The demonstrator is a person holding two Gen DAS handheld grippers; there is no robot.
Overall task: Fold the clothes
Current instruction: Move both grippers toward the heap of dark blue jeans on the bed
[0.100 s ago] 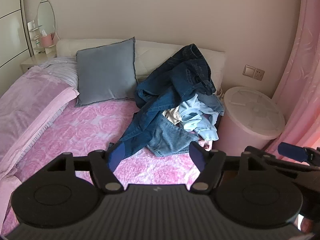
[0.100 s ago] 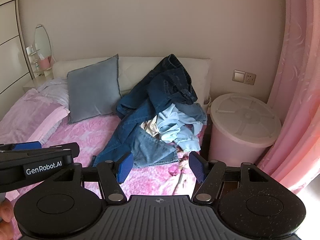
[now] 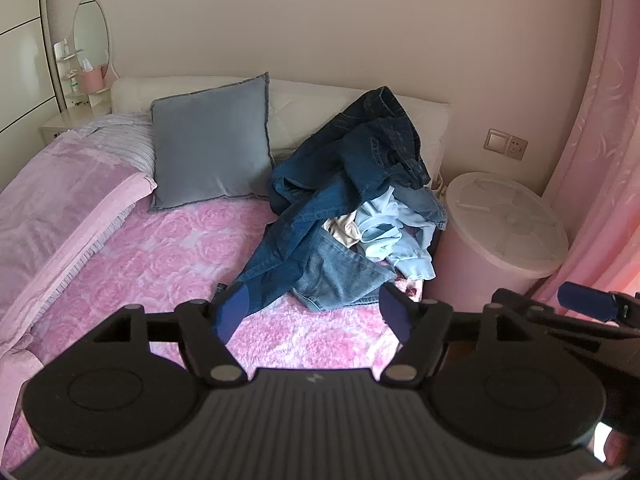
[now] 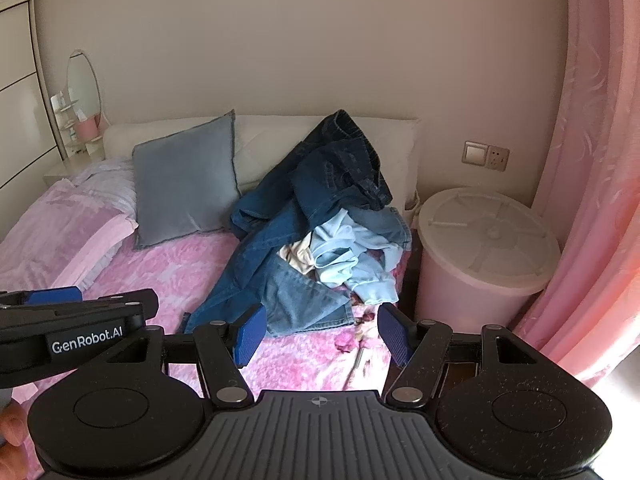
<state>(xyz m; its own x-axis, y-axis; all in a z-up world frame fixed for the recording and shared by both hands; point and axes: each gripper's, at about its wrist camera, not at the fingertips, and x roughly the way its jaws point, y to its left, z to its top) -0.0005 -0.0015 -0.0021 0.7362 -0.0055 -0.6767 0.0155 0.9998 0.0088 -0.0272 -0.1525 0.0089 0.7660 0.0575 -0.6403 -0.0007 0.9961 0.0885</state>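
Nothing has really moved in the last tenth of a second. Both views match the earlier pair, same framing, same heap, so the person is basically just holding position at the foot of the bed.

Going left to right: there's a folded pink blanket (image 3: 60,208) along the left side, then a grey cushion (image 3: 210,144) propped on the white headboard (image 3: 312,96). The clothes pile (image 3: 352,216) sits on the right half of the pink rose-pattern bedspread (image 3: 160,256), leaning up against the headboard. It's mostly dark blue jeans (image 3: 360,152) on top, a lighter denim piece (image 3: 340,280) at the front, and a pale blue garment (image 3: 384,236) tangled in with something cream. Right of the bed is a pink lidded bin (image 3: 504,224) and the pink curtain (image 3: 600,160).

Left gripper (image 3: 312,314) has its jaws spread wide with nothing in them. Right gripper (image 4: 322,334) is the same, wide open and empty. Both are well short of the pile.

So I'd call this the very start: approach phase, nothing picked yet. Next move probably means reaching forward and pulling one item off the heap. The dark jeans trail a leg toward the front, so that looks like the easiest grab. Then it needs dragging onto the free bedspread left of the pile to lay it flat. Stuff looks tangled, so other pieces may come along.
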